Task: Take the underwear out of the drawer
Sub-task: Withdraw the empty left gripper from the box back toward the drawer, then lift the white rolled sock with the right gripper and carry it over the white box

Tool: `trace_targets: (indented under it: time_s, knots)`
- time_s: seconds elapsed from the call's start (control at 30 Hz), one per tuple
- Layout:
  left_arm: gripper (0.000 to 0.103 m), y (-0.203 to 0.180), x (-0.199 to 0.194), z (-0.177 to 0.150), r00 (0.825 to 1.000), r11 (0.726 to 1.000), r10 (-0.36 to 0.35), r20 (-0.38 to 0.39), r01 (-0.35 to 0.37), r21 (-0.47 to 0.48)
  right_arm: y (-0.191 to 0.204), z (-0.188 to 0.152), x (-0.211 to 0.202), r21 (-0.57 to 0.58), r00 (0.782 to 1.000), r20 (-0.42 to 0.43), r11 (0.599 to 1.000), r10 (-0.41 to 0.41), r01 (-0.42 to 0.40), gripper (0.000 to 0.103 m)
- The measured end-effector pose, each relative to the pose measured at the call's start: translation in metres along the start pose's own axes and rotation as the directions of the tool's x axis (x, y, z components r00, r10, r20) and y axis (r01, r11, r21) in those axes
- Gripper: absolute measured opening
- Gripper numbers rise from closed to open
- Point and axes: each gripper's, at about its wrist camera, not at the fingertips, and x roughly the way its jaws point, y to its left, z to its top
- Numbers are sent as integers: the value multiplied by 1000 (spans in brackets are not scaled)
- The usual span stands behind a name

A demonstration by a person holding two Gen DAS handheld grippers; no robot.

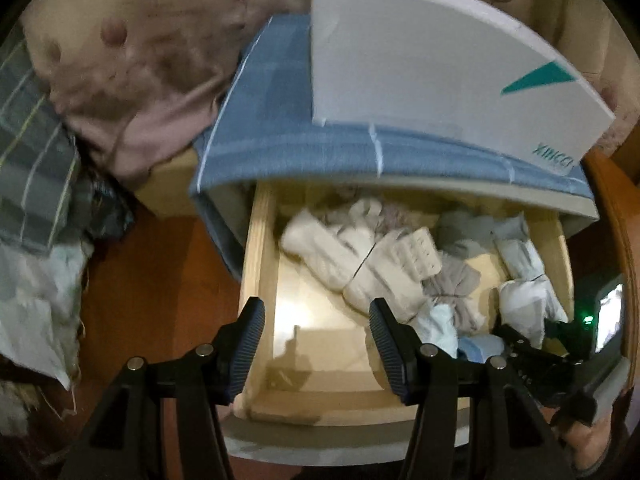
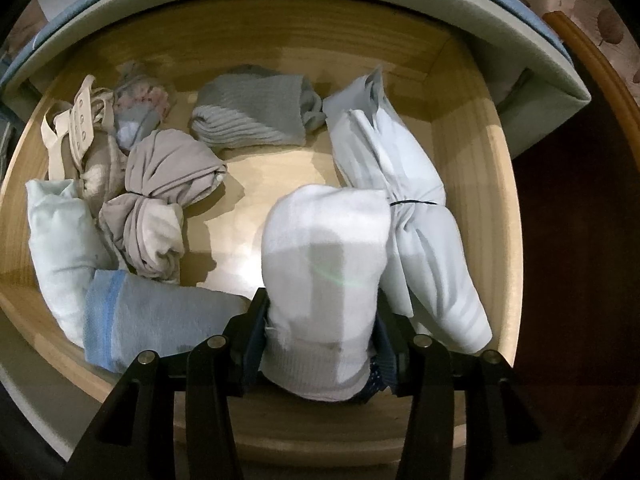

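Clamping a white rolled bundle (image 2: pixel 324 280) between its fingers inside the drawer (image 2: pixel 460 184), the right gripper (image 2: pixel 320 344) next needs a straight lift clear, I judge, while the left gripper (image 1: pixel 316 344) hangs with fingers apart, nothing between them.

Left gripper (image 1: pixel 316 320): black angular linkage arms, round silver pivot screws at the joints, two fingers faced with dark blue ribbed pads (image 1: pixel 252 338). Right gripper (image 2: pixel 320 320): same build, black arms with silver screw heads, dark blue ribbed pads (image 2: pixel 390 354) on the inner faces.
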Motion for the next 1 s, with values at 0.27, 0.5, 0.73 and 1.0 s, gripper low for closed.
trace_targets:
  time_s: [0.27, 0.5, 0.73, 1.0]
  knots:
    - [56, 0, 33, -31, 999, 998, -9, -37, 7, -57, -5, 1, 3, 23, 1000, 13, 1000, 18, -18, 44]
    - [56, -2, 40, -45, 998, 994, 66, -20, -67, -83, -11, -2, -2, 41, 998, 59, 998, 34, -36, 43]
    - [56, -2, 38, -49, 993, 990, 118, -6, -118, -81, -17, -5, -13, 52, 990, 122, 996, 70, -77, 42]
    - [56, -2, 38, -47, 993, 990, 120, 4, -120, -72, -30, 1, -49, 74, 970, 213, 988, 120, -138, 41]
